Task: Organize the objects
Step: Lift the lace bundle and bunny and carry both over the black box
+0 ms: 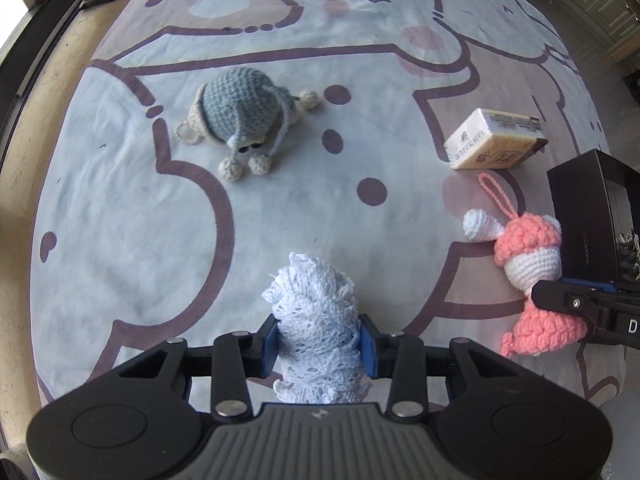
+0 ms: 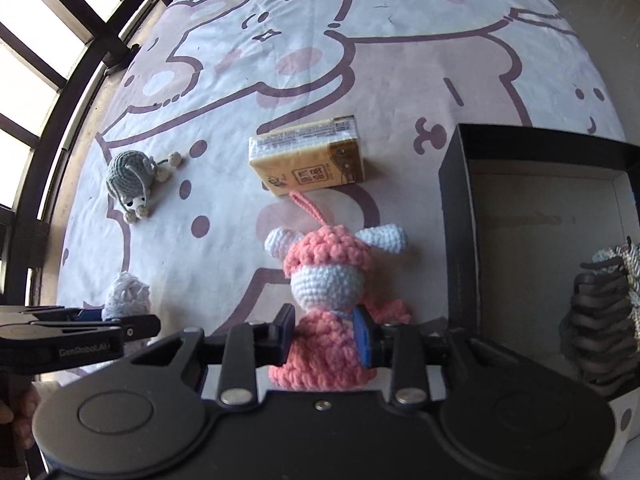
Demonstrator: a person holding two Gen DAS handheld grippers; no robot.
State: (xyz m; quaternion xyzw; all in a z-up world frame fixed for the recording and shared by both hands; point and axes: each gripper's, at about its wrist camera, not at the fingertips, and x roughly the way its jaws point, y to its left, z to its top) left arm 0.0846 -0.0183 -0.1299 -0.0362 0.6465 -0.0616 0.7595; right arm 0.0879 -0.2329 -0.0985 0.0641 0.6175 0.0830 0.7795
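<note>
My left gripper (image 1: pixel 319 346) is shut on a white lace crochet piece (image 1: pixel 316 320), which stands up between the blue pads; it also shows in the right wrist view (image 2: pixel 126 294). My right gripper (image 2: pixel 324 334) is shut on a pink and white crochet doll (image 2: pixel 328 280), which also shows in the left wrist view (image 1: pixel 528 256). A grey crochet toy (image 1: pixel 240 120) lies farther back on the left. A tan tissue pack (image 1: pixel 494 140) lies beyond the doll. A black open box (image 2: pixel 540 208) stands to the right of the doll.
Everything rests on a cartoon-print cloth (image 1: pixel 280 208) over a table. The black box holds dark and grey yarn items (image 2: pixel 608 312) at its right side. A window with dark bars (image 2: pixel 48 52) runs along the left.
</note>
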